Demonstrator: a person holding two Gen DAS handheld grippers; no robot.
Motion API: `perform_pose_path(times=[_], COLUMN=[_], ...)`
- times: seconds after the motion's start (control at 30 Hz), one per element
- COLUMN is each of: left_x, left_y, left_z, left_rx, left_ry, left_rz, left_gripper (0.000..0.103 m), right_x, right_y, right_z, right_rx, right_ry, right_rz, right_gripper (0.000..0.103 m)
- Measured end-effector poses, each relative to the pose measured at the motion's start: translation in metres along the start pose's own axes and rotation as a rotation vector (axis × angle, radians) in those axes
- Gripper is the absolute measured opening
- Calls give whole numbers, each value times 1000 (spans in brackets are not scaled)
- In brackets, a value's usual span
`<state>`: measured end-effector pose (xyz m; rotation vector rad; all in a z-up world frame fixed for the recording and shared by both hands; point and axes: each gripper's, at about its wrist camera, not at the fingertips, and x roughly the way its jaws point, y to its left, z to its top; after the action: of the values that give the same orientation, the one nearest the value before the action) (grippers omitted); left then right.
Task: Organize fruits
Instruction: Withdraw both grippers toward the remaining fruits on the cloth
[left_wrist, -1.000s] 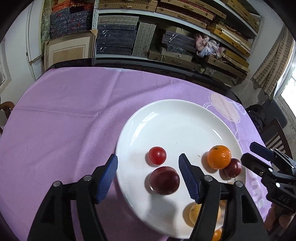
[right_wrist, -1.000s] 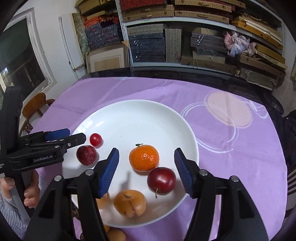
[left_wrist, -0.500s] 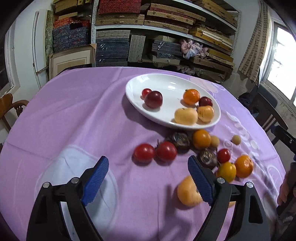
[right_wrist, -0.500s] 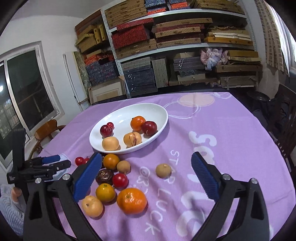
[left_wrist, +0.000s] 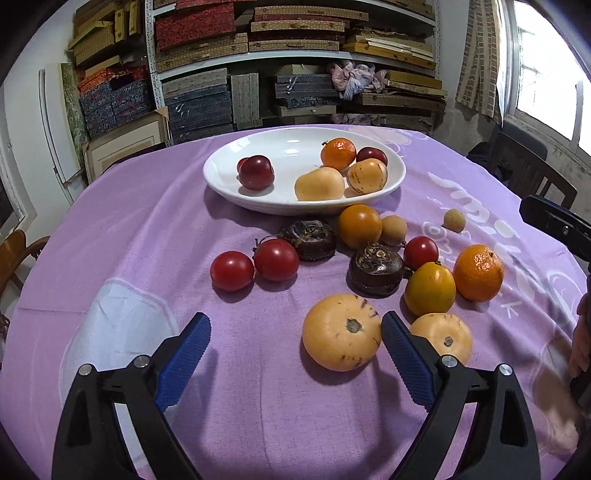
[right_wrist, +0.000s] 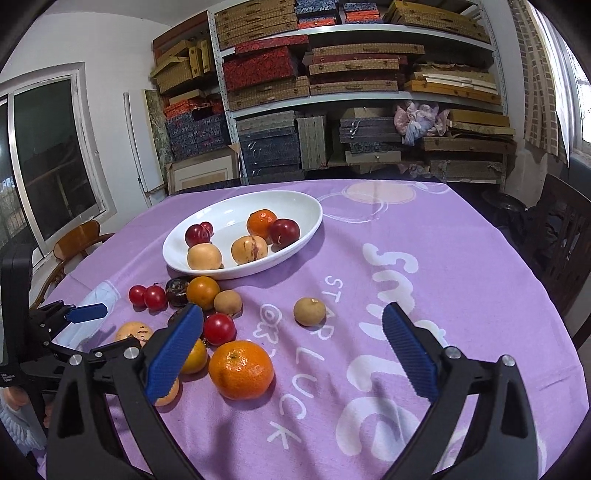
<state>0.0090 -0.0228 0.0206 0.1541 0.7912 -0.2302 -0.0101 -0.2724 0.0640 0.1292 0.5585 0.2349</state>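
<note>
- Left gripper (left_wrist: 295, 334): jaws have just been opening and now stand wide, holding nothing. A pale melon (left_wrist: 341, 331) sits on the worktop (left_wrist: 129, 229) between them, just beside the right-hand pad; whether it touches I cannot tell.
- Right gripper (right_wrist: 293, 325): also just opened, wide and empty. A mandarin (right_wrist: 241, 369) lies low between its jaws, near the left pad.
- Plate (left_wrist: 221, 177): at the far side, already holding six fruits. The rest lie loose on the purple cloth, between plate and grippers.
- Melon: probably firm and smooth, fairly heavy, and it could roll. Best taken across its widest part, stem up, with a moderate squeeze.
- Mandarin: softer, with a grippy peel that would dent under a hard pinch. Grip it at the middle.
- Tomatoes (left_wrist: 255, 265): slick and thin-skinned, likely to bruise, so only a light grip.
</note>
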Motion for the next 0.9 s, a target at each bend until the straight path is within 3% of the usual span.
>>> perform_pose_path(times=[0.17, 0.43, 0.63, 0.8, 0.9], left_x=[11, 9, 6, 10, 9], left_y=[7, 21, 17, 6, 2], left_z=[-1, -1, -3, -3, -4], left_rx=[-43, -105, -80, -42, -26], left_ry=[47, 32, 25, 43, 37], left_rz=[-9, -31, -91, -158, -161], left_gripper=[94, 94, 79, 58, 55], right_x=[4, 11, 17, 19, 19], right_y=[-3, -3, -3, -2, 0], right_z=[-1, -3, -5, -7, -8], right_rx=[17, 15, 10, 6, -5], right_ry=[10, 44, 73, 87, 97], right_rz=[4, 6, 15, 26, 41], right_gripper=[98, 98, 98, 98, 98])
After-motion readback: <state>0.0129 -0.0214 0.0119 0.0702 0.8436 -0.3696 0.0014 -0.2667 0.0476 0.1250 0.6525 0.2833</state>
